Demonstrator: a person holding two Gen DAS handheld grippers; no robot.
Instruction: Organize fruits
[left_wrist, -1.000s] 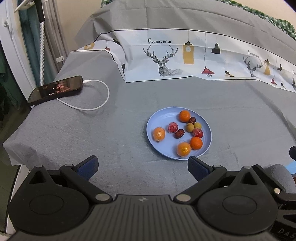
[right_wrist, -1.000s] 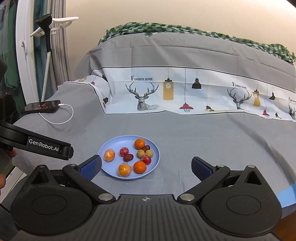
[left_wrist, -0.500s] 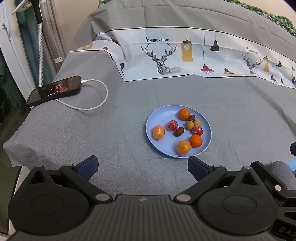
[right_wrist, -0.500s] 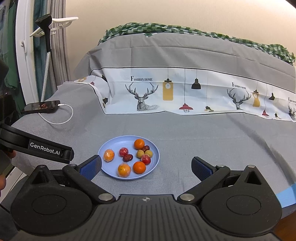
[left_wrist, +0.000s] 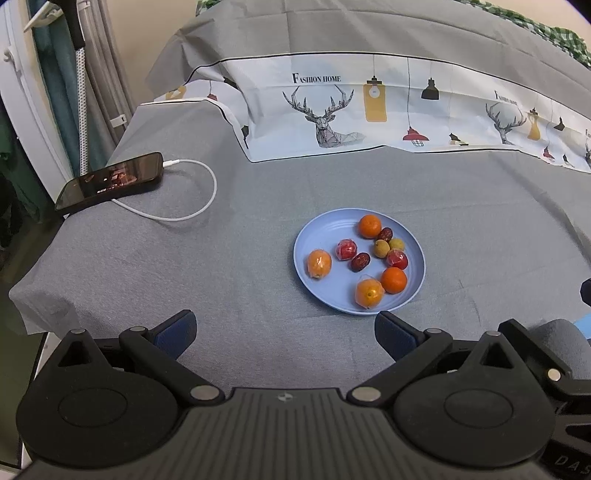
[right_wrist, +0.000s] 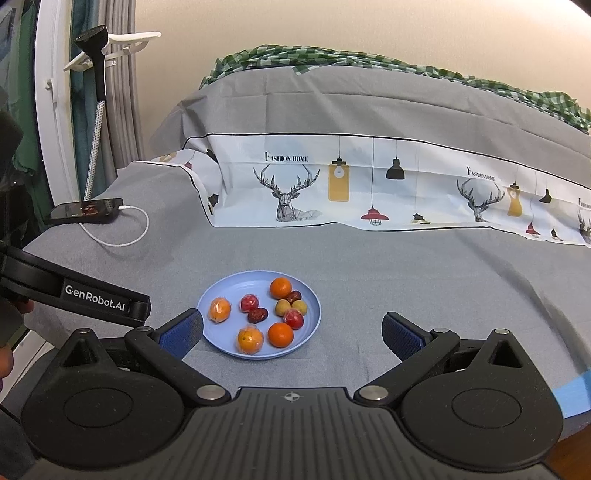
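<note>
Both grippers, left gripper (left_wrist: 284, 332) and right gripper (right_wrist: 291, 334), are hovering with jaws spread wide, empty. Fruits (some plastic-wrapped) are lying on the blue plate (left_wrist: 317, 229).

Orange, red and yellow fruits (left_wrist: 393, 280) are shown on a blue plate (left_wrist: 321, 236). Ahead of the gripper, a grey sheet (left_wrist: 147, 266) is seen.

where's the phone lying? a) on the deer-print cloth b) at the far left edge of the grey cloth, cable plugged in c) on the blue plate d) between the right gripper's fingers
b: the phone lies at the far left edge of the grey cloth with a white cable plugged in, well apart from the plate and both open grippers.
</note>
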